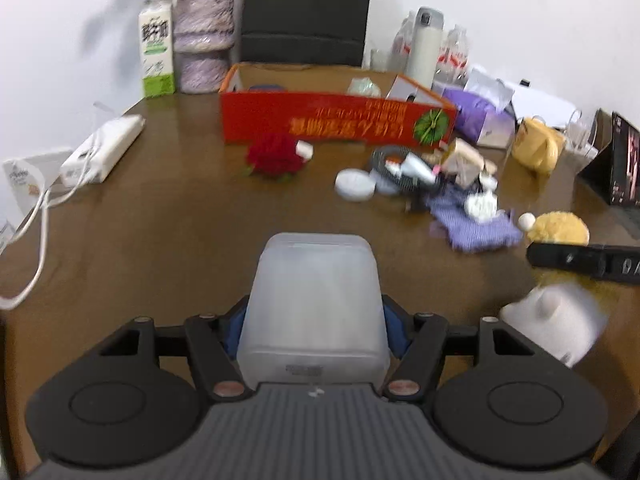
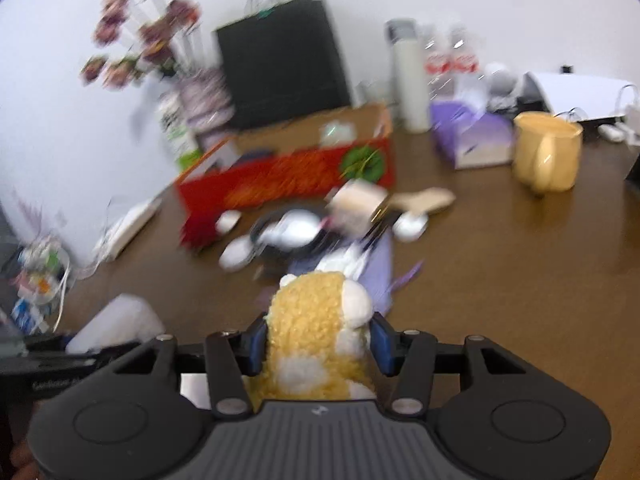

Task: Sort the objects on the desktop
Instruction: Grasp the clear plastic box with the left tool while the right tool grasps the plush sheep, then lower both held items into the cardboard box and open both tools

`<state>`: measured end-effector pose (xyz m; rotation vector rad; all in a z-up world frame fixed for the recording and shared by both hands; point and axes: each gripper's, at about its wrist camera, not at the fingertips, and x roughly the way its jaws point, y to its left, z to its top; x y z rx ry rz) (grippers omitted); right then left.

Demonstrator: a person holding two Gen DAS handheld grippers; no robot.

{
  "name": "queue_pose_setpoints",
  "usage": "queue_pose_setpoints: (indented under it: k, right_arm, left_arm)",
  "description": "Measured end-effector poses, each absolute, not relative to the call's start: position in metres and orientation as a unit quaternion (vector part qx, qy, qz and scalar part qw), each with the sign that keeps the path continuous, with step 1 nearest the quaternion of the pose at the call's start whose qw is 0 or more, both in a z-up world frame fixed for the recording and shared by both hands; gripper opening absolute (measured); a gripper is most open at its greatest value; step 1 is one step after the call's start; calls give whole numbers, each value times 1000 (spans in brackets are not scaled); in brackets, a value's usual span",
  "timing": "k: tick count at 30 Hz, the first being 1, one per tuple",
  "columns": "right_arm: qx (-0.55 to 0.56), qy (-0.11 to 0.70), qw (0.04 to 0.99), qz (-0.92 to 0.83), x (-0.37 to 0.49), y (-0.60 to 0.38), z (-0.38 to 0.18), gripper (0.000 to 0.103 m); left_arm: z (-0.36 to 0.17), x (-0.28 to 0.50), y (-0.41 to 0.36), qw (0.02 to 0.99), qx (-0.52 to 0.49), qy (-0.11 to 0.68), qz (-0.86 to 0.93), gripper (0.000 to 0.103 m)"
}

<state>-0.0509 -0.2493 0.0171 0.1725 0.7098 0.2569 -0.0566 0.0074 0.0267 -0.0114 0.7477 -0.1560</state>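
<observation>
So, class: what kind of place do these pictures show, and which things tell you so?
Probably an office desk: a brown desk against a white wall, with a laptop, a power strip and a yellow mug.

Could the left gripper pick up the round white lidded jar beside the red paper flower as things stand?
Probably not: the left gripper is already clamped on a translucent white plastic box. The brown table towards the jar looks clear.

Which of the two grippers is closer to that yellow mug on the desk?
The right. The right gripper, clamped on a yellow plush toy, has the yellow mug ahead to its right. The left gripper, holding a translucent box, sits farther left.
</observation>
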Motion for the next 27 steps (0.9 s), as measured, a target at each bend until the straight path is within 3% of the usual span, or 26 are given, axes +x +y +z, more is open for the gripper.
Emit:
queue_pose_setpoints:
  k: [3, 6, 8, 11, 12, 13, 21, 24, 27]
  right_arm:
    - [65, 356, 924, 124, -60, -235, 9, 55]
    - [50, 366, 921, 124, -61, -228, 3, 57]
    - [56, 372, 918, 128, -62, -226, 3, 62]
    - [44, 367, 921, 124, -61, -223, 9, 74]
    - [33, 370, 920, 127, -59, -220, 9, 67]
    - [25, 374, 917, 133, -56, -217, 9, 48]
    - [104, 306, 930, 177, -13, -238, 64, 47]
    - [91, 248, 952, 152, 32, -245, 106, 47]
    - [56, 224, 964, 133, 101, -242, 136, 48]
  left_arm:
    - [20, -66, 8, 926, -6, 371, -71, 67]
    - [13, -69, 7, 927, 4, 369, -63, 74]
    - [13, -68, 7, 929, 2, 364, -64, 84]
    - [12, -59, 8, 926, -11, 370, -70, 84]
    - [12, -56, 9, 927, -13, 368, -66, 81]
    - [12, -55, 10, 929, -14, 366, -59, 68]
    - [59, -7, 11, 943, -27, 323, -77, 67]
    - [110, 49, 9, 957, -17, 276, -82, 67]
    - [149, 131, 8, 952, -43, 289, -90, 68]
